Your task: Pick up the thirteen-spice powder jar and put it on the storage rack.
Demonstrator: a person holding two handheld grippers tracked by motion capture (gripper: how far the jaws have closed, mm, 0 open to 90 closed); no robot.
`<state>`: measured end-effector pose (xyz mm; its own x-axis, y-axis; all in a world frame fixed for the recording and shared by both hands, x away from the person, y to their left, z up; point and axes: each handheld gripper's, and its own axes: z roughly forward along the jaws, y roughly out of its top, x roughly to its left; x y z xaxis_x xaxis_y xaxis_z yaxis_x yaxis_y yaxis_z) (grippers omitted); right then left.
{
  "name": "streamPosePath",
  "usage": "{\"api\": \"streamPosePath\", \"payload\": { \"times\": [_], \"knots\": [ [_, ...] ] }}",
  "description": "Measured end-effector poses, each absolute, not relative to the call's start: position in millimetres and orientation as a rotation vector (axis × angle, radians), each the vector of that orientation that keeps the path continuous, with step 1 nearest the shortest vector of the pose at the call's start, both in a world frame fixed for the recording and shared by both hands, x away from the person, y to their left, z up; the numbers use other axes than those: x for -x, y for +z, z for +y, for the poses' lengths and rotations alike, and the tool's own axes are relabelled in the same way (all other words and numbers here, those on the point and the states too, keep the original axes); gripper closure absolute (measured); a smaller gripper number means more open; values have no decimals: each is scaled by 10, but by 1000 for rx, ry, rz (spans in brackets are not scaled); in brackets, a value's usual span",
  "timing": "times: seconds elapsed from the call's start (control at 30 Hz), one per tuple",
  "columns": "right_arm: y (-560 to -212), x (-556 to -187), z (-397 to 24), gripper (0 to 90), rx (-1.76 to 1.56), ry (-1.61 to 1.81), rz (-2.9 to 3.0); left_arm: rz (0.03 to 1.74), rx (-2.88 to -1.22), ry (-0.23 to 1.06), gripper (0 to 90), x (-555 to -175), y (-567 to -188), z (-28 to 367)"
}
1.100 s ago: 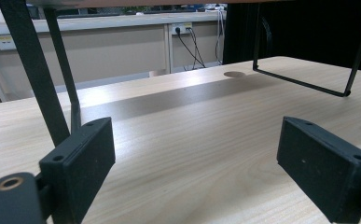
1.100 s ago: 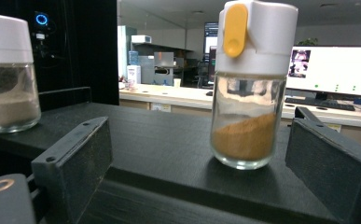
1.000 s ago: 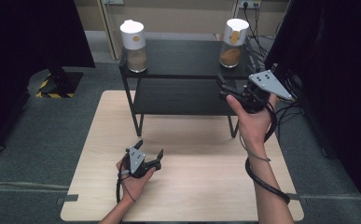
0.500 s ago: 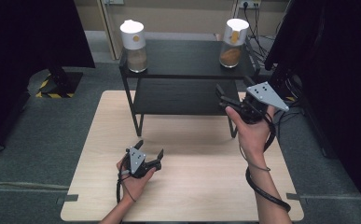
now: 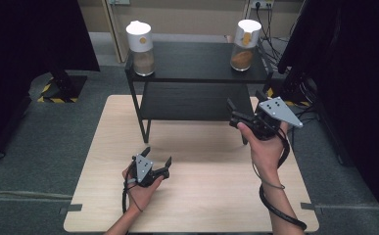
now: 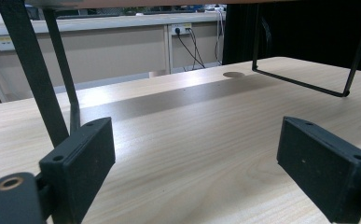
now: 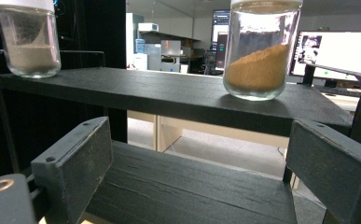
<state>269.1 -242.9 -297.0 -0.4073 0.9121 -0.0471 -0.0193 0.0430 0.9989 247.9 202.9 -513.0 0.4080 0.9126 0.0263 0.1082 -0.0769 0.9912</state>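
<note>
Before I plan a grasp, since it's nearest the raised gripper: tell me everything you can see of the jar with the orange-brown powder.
The jar with orange-brown powder is clear glass, round and upright, with a white lid that carries an orange mark in the high view. The powder fills roughly its lower half and slopes to one side. It stands on the right end of the black shelf's top board, near the back. Nothing else touches it; the right gripper is held lower, in front of the shelf, jaws wide apart and aimed toward it.

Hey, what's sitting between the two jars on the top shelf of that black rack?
Nothing. Between the pale-powder jar and the orange-brown-powder jar the top shelf is bare, as the high view and the right gripper view show.
</note>
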Motion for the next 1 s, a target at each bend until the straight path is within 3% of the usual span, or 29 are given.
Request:
{"api": "streamPosePath", "payload": {
  "times": [1.0],
  "knots": [
    [-3355, -2578, -2468, 74, -982, 1450, 1571, 948, -1505, 868, 112, -2472, -5132, 2022]
  ]
}}
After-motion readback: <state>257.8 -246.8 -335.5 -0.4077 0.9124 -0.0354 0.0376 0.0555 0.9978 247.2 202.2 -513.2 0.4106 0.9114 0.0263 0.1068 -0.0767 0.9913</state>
